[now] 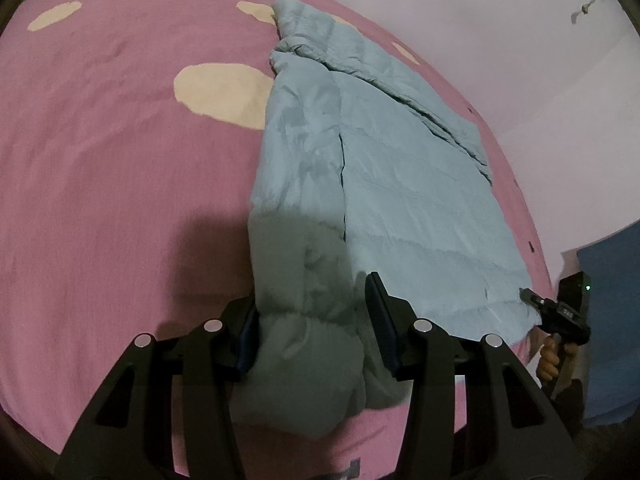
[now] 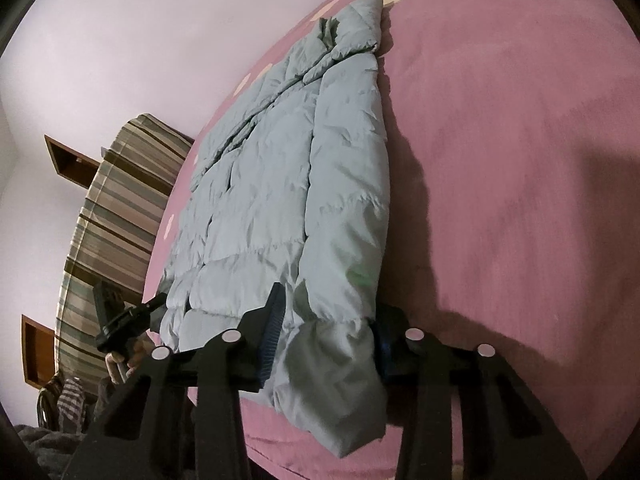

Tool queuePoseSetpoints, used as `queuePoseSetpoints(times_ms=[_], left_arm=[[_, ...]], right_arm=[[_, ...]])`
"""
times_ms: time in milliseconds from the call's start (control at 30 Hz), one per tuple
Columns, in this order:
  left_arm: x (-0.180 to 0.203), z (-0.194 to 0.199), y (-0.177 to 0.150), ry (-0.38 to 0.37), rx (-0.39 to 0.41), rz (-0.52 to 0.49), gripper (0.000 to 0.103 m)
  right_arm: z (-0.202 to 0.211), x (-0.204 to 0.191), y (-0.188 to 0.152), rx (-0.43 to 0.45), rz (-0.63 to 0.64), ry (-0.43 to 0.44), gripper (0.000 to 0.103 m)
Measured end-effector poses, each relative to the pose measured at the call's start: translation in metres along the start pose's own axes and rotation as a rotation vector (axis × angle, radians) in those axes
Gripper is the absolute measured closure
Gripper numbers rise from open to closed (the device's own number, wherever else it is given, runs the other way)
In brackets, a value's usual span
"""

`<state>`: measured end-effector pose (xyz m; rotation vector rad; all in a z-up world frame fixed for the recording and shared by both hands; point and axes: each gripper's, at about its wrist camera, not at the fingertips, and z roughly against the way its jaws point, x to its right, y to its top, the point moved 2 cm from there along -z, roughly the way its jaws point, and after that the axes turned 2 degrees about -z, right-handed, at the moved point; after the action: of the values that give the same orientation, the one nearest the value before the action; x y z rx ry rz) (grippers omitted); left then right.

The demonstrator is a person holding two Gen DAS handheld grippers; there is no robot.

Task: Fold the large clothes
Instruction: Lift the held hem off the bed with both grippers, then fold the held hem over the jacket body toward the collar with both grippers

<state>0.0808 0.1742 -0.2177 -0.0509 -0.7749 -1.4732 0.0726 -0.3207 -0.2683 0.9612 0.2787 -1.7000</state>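
Note:
A light blue puffer jacket (image 1: pixel 400 168) lies lengthwise on a pink bedspread (image 1: pixel 100 160), both sleeves folded in along its sides. My left gripper (image 1: pixel 312 320) stands wide open with one sleeve cuff (image 1: pixel 312 360) between its fingers at the near hem. My right gripper (image 2: pixel 324 332) is also wide open around the other sleeve cuff (image 2: pixel 332 380). Each gripper shows small in the other's view, at the hem's far corner: the right gripper (image 1: pixel 528 296) and the left gripper (image 2: pixel 158 300). The jacket (image 2: pixel 272 184) runs away from me toward its collar.
The pink bedspread has cream spots (image 1: pixel 224 92). A pale wall (image 2: pixel 120 40) borders the bed. A striped mattress or cushion (image 2: pixel 116 220) leans beside the bed, with wooden frames (image 2: pixel 68 160) on the wall. A blue object (image 1: pixel 608 320) stands off the bed's edge.

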Motion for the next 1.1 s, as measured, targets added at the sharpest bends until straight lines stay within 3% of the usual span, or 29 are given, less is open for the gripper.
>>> queuePoseSetpoints(times_ms=[300,433,700,967,1100], left_arm=[[-0.004,0.006,-0.008,-0.052,-0.002,0.064,0.056],[0.000,0.005,-0.011,-0.063,-0.005,0.071,0.078],[0.006,0.016,-0.003,-0.049,0.060,0.080,0.093],[0.025,0.039,0.052,-0.115,0.189,0.104,0.096],[0.033,0.028,0.098,-0.107,0.222,0.094,0.096]], right_arm=[[0.003,0.006,-0.003,-0.006,-0.018,0.018,0.081],[0.004,0.009,-0.007,-0.008,-0.020,0.023,0.091],[0.004,-0.001,-0.007,0.003,-0.029,0.057,0.098],[0.018,-0.019,0.038,0.081,-0.092,0.265,0.099],[0.010,-0.029,0.077,0.110,-0.089,0.285,0.099]])
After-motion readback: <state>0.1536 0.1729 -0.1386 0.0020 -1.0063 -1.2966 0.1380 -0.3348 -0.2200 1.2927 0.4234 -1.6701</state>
